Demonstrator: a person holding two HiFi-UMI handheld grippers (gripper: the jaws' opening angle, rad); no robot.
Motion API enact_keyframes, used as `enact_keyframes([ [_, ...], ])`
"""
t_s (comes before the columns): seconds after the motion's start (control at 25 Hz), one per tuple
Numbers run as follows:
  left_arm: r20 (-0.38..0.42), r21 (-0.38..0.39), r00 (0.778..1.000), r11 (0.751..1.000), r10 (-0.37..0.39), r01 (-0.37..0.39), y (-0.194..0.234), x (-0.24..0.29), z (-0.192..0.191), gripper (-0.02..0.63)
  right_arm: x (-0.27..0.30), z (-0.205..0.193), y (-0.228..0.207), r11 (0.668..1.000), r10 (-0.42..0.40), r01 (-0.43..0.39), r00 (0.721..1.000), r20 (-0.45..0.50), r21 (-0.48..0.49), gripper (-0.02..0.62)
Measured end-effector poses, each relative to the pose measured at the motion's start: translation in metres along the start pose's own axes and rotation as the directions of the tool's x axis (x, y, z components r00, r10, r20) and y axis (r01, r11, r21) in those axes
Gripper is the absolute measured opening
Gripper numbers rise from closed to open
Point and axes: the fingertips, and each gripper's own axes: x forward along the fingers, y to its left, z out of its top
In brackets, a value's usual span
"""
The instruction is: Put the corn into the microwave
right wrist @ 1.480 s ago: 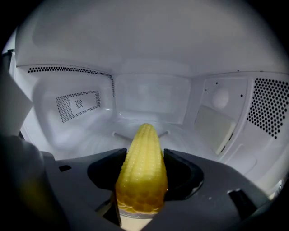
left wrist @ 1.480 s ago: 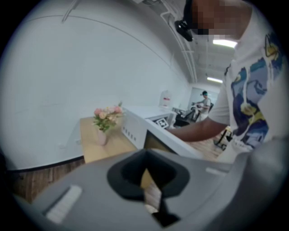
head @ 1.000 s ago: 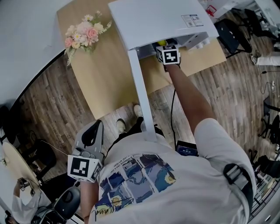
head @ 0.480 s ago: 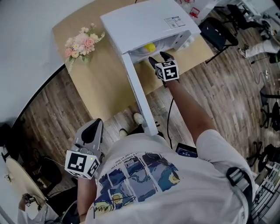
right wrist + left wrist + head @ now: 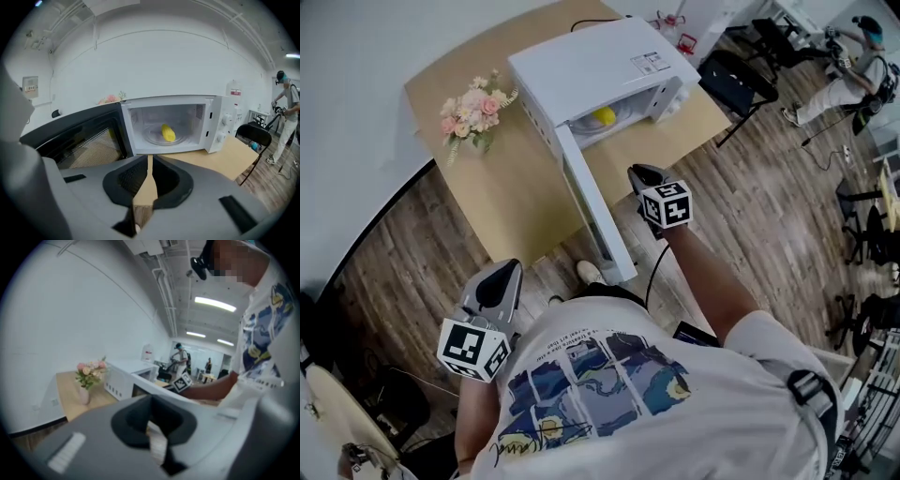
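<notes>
A yellow corn cob [image 5: 603, 115] lies inside the white microwave [image 5: 600, 61] on its glass turntable [image 5: 161, 136]; the corn [image 5: 168, 132] is also plain in the right gripper view. The microwave door [image 5: 591, 211] hangs wide open toward me. My right gripper [image 5: 639, 173] hovers in front of the opening, well clear of the corn. Its jaws are closing and nearly meet, with nothing between them [image 5: 149, 159]. My left gripper [image 5: 499, 272] hangs low by my left side, away from the table, jaws together and empty [image 5: 151, 425].
A vase of pink flowers [image 5: 473, 112] stands on the wooden table [image 5: 516, 187] left of the microwave. A black chair [image 5: 736, 80] sits beyond the table's right end. Another person [image 5: 853, 66] stands at the far right on the wood floor.
My right gripper has drawn back out of the microwave toward me and its jaws have come together. The corn stays inside. The left gripper has barely shifted.
</notes>
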Motion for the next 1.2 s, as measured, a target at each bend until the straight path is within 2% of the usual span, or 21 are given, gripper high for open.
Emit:
enact_keyframes([
  [0.28, 0.009, 0.015, 0.999, 0.998, -0.054, 0.054, -0.001, -0.019, -0.011, 0.009, -0.062, -0.005, 0.039, 0.998, 0.008, -0.01, 1.0, 0.025, 0.054, 0.012],
  [0.72, -0.001, 0.011, 0.99, 0.99, -0.139, 0.139, -0.004, -0.046, -0.047, 0.009, -0.144, -0.002, 0.095, 0.999, -0.035, 0.031, 0.994, 0.106, 0.042, 0.009],
  [0.92, -0.003, 0.011, 0.985, 0.985, -0.175, 0.175, -0.014, -0.05, -0.058, 0.009, -0.176, -0.001, 0.113, 0.996, -0.081, 0.084, 0.988, 0.128, -0.016, 0.009],
  [1.2, 0.004, 0.034, 0.978, 0.977, -0.21, 0.209, -0.026, -0.058, -0.06, 0.009, -0.2, 0.001, 0.14, 0.994, -0.081, 0.09, 0.984, 0.157, -0.054, 0.009],
])
